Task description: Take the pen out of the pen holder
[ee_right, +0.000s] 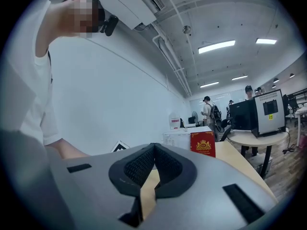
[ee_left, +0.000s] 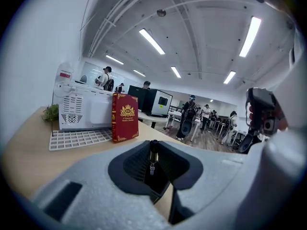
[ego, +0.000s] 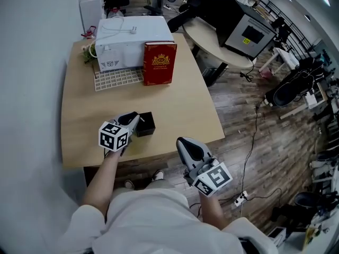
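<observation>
Leaves of a small plant (ego: 86,52) showed at the desk's (ego: 175,107) far left corner, beside a white boxy appliance (ego: 131,40) with a cord lying on top. A white grid rack (ego: 118,79) lay in front of the appliance, and a red book (ego: 160,62) with a gold crest stood upright at the rack's right end.

Nearer to me, the left gripper (ego: 135,120) reached in over the front left part of the desk, its tip just beside the black pen holder (ego: 145,125). In the left gripper view its jaws were pinched on the pen (ee_left: 153,157), a thin dark pen standing upright between the ribbed pads. The black holder sat directly beneath it. I couldn't tell whether the pen's lower end was inside the holder or clear of it.

Further right, the right gripper (ego: 183,142) hung off the desk's front edge, above the wood floor, well apart from the holder. In the right gripper view its jaws (ee_right: 152,148) were pressed together at the tips, with only bare desk top showing through the gap below them.
</observation>
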The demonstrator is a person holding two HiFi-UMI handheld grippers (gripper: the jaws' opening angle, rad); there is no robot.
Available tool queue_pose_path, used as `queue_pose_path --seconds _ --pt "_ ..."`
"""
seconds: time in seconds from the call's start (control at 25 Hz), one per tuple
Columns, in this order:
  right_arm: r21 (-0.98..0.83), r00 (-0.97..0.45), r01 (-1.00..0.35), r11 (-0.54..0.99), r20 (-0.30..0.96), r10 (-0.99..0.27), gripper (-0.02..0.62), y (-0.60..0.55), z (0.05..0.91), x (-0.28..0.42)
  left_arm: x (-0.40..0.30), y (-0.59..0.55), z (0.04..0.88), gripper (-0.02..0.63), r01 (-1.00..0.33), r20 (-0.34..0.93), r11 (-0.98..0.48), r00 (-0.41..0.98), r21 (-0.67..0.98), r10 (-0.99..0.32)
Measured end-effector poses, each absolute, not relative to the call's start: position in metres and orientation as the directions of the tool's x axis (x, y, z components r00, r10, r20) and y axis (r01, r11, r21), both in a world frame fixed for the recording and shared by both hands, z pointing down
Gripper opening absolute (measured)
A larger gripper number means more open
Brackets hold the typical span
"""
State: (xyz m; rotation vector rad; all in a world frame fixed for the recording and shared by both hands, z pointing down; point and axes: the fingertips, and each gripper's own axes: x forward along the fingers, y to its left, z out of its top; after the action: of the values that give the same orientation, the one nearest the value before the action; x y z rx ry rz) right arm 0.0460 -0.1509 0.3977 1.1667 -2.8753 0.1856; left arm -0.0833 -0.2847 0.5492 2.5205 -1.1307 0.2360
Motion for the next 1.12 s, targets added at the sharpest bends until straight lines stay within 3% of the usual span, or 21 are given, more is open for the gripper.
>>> queue_pose_path --seconds 0.68,1.12 --pt "-0.033 -0.714 -0.700 0.713 0.058 -0.698 0.002 -0.142 0.384 -0.002 -0.120 -0.278 0.457 0.058 -0.726 0.064 -0.661 0.681 0.187 -0.730" --pt "-0.023 -0.743 -0.669 0.743 0.011 -0.669 0.002 -0.170 0.368 0.019 -0.142 -0.270 0.430 0.058 -0.784 0.055 -0.613 0.620 0.103 -0.783"
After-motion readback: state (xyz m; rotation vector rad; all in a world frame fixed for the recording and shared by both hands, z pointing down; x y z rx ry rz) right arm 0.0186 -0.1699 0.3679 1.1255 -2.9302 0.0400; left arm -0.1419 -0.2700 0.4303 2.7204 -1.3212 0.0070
